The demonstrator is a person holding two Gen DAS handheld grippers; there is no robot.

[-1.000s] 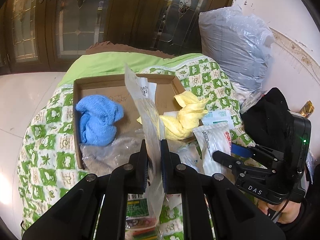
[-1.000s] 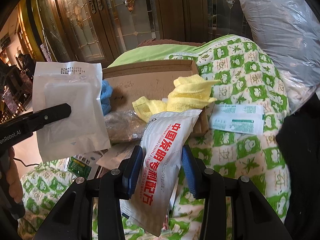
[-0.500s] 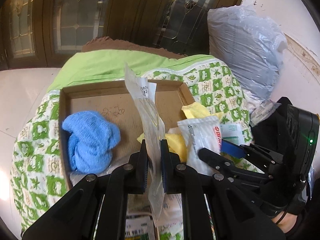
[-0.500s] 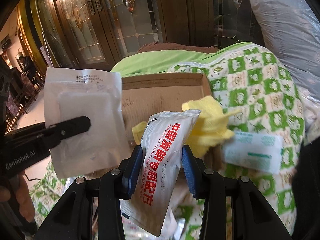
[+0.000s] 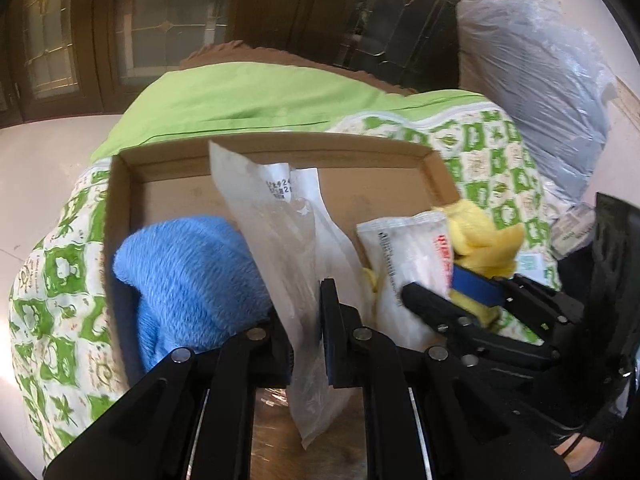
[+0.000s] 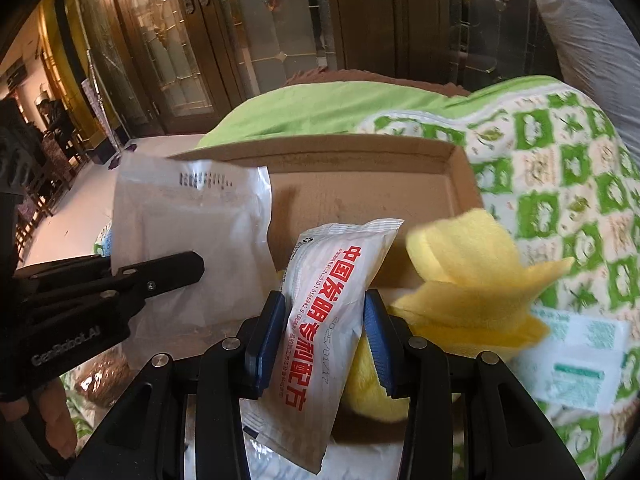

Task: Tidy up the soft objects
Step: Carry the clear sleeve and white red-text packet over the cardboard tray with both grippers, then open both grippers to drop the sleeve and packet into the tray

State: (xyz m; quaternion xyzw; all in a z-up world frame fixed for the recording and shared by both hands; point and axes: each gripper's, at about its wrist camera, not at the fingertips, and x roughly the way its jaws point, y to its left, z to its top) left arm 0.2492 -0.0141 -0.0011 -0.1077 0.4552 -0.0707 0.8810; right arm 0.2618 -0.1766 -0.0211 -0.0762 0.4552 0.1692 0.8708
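Bare cardboard lies along the box (image 5: pixel 276 152) back wall — left tool (image 5: pixel 306 332) clamps a clear pouch (image 5: pixel 280 236); right tool (image 6: pixel 325 336) clamps a white sachet (image 6: pixel 332 300) beside the yellow cloth (image 6: pixel 472 280).

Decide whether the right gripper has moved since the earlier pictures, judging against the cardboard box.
Yes. The right gripper, shut on the white packet, has moved forward toward the cardboard box, which now looks larger and nearer in the right wrist view.

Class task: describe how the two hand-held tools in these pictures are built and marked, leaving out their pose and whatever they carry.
Both are matte black, angular linkages with round silver rivets. The left tool and right tool have blue pads on their fingers. Pale "GenRobot.AI" lettering marks the left tool's body in the right wrist view.
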